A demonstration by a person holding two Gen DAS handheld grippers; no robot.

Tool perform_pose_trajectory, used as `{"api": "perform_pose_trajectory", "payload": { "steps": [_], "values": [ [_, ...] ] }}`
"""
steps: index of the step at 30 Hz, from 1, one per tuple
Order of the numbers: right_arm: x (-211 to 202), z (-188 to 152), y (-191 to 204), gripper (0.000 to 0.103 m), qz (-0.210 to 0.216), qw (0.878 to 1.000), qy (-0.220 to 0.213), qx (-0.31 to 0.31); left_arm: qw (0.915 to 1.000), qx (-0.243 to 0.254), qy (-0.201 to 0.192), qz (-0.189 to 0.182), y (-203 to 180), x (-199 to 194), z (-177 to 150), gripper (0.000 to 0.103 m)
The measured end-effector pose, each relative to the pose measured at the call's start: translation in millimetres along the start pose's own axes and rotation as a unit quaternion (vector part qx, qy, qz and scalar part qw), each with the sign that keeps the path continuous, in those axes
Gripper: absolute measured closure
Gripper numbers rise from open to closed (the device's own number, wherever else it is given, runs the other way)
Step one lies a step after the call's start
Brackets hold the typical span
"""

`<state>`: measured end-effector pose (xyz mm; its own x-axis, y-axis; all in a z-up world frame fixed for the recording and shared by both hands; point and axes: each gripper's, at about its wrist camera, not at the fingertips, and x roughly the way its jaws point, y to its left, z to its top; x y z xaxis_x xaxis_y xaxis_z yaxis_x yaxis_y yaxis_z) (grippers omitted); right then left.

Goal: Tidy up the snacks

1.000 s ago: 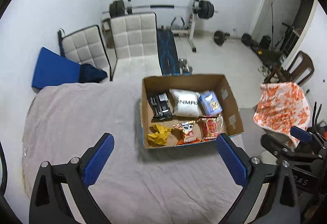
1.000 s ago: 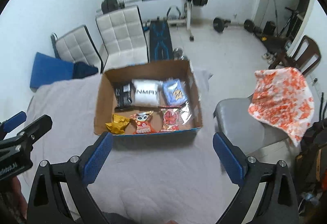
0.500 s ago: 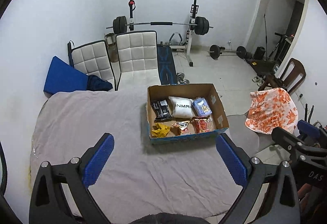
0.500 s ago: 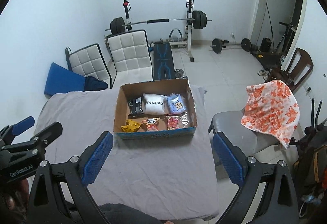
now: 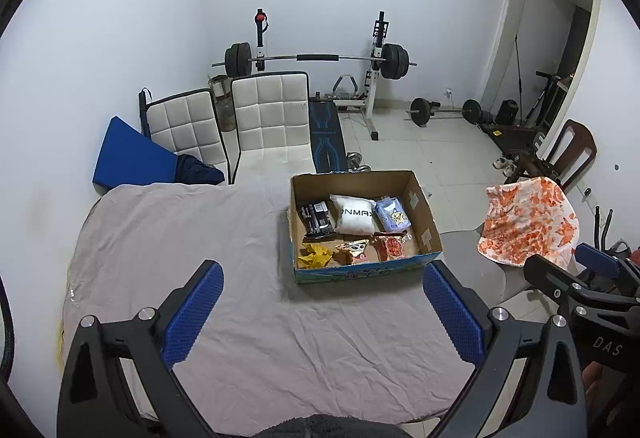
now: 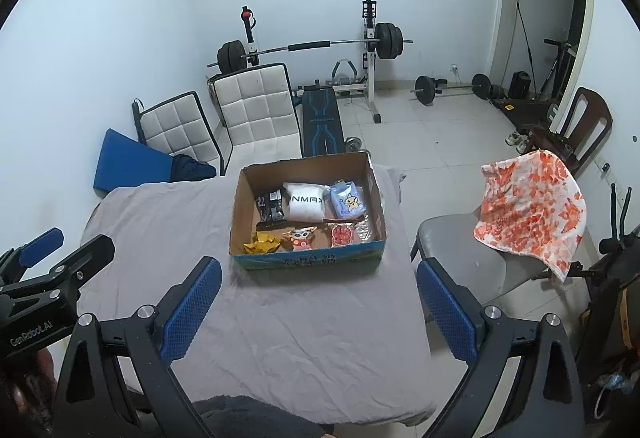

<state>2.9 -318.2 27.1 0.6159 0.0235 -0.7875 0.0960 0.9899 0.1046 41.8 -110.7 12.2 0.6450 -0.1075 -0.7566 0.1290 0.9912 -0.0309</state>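
An open cardboard box [image 5: 424, 214] [image 6: 240, 206] stands on the grey cloth-covered table [image 5: 180, 238] [image 6: 160, 214]. Inside lie a black packet [image 5: 317, 220], a white pouch [image 5: 355, 219] [image 6: 305, 204], a light blue bag [image 5: 393, 215] [image 6: 349, 201], a yellow wrapper [image 5: 316, 255] [image 6: 262, 242], an orange cartoon packet [image 5: 354, 250] [image 6: 301, 236] and a red packet [image 5: 391, 246] [image 6: 342, 234]. My left gripper [image 5: 322, 314] is open and empty, held high and back from the box. My right gripper [image 6: 318, 308] is likewise open and empty.
Two white quilted chairs [image 5: 272, 118] and a blue pad [image 5: 128, 158] stand behind the table. A barbell rack [image 5: 316, 58] is against the back wall. A grey chair [image 6: 460, 254] with an orange-patterned cloth [image 6: 532, 214] sits to the right.
Both grippers have pulled up and back from the box, so it looks smaller and farther away. Both stay open and empty.
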Motion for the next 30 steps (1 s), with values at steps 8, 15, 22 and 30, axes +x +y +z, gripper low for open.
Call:
{"api": "perform_pose_trajectory", "payload": {
  "steps": [8, 15, 22, 30],
  "values": [
    [-2, 1, -3, 0.003, 0.001, 1.000, -0.003, -0.001, 1.0000, 0.000, 0.001, 0.000, -1, -3, 1, 0.001],
    [-9, 4, -2, 0.003, -0.003, 1.000, -0.012, -0.005, 1.0000, -0.001, 0.000, -0.001, -1, -6, 1, 0.001],
    [-11, 4, -1, 0.003, -0.003, 1.000, -0.012, -0.004, 1.0000, -0.001, -0.004, 0.004, 2, -12, 6, 0.001],
    [-11, 8, 1, 0.003, 0.002, 1.000, -0.009, -0.009, 1.0000, -0.001, 0.001, 0.007, 6, -10, 9, 0.001]
  ]
}}
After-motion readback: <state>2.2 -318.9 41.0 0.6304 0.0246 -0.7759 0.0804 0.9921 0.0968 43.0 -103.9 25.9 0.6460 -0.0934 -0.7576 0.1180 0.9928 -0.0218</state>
